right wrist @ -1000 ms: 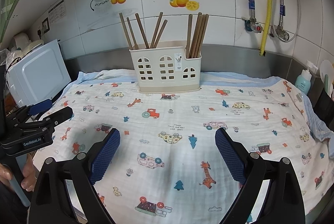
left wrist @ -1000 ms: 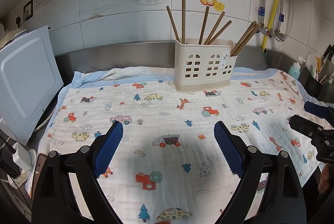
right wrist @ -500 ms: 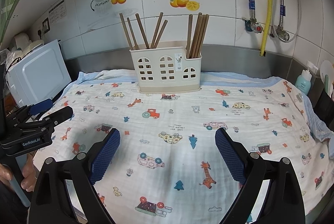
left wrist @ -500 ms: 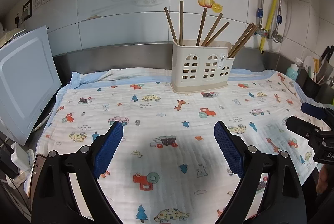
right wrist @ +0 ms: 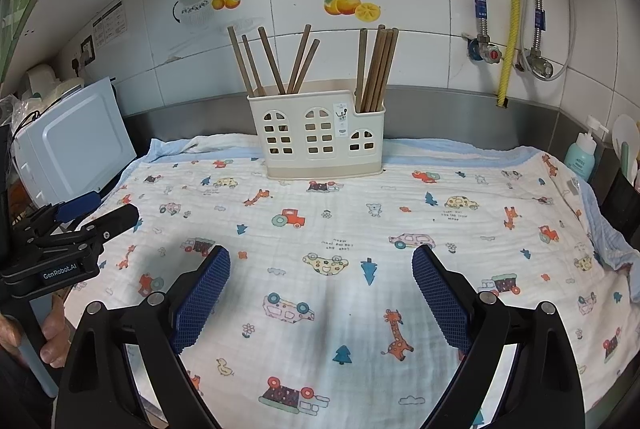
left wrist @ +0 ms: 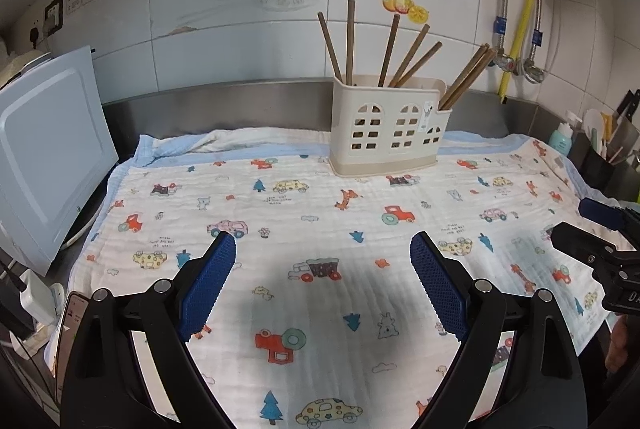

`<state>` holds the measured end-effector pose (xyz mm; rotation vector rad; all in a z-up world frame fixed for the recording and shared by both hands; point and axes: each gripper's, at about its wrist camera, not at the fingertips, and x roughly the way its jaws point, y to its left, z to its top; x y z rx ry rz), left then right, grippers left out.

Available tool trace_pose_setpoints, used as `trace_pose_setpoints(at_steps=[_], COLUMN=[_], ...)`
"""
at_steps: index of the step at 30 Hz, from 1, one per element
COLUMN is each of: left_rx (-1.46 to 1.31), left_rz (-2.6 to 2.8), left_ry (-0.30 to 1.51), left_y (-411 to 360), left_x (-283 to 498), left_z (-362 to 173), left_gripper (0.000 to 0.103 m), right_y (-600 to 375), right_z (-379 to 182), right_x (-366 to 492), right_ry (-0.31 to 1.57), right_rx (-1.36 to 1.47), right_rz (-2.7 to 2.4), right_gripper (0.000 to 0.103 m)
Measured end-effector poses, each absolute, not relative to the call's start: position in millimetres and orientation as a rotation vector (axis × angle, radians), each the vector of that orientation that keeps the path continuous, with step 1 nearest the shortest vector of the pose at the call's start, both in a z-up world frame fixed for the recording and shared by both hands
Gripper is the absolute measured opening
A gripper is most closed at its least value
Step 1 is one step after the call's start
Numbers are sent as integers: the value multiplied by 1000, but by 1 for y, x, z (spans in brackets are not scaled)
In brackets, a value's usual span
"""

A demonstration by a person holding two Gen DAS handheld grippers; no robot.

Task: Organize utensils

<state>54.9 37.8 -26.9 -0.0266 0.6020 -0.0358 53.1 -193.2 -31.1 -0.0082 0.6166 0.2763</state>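
A cream plastic utensil holder (left wrist: 386,133) stands at the back of a printed cloth (left wrist: 320,229); it also shows in the right wrist view (right wrist: 320,137). Several brown wooden chopsticks (left wrist: 394,49) stand in its large compartment and a tight bundle (right wrist: 376,69) in its small right one. My left gripper (left wrist: 322,277) is open and empty above the cloth, well short of the holder. My right gripper (right wrist: 320,281) is open and empty too. Each gripper shows at the edge of the other's view: the right one (left wrist: 592,229), the left one (right wrist: 92,217).
A white appliance (left wrist: 44,149) stands at the left edge of the counter. A teal bottle (right wrist: 580,157) and a dark holder with utensils (left wrist: 604,161) stand at the right. A tiled wall with pipes and a yellow hose (right wrist: 510,9) rises behind.
The left wrist view has drifted slightly, so the holder sits a little further left in it. The right gripper has not moved. Both stay open.
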Motion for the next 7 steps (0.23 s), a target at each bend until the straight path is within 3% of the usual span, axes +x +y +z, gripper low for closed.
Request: trace_pose_setpoints(at_steps=[7], left_rx=[-27], left_rz=[-33], left_ry=[601], left_y=[38], left_x=[54], left_z=[-27], left_gripper=[88], right_y=[-193], right_z=[-32], right_x=[52], right_ry=[614], right_rx=[-7], right_rz=[277], right_gripper=[89])
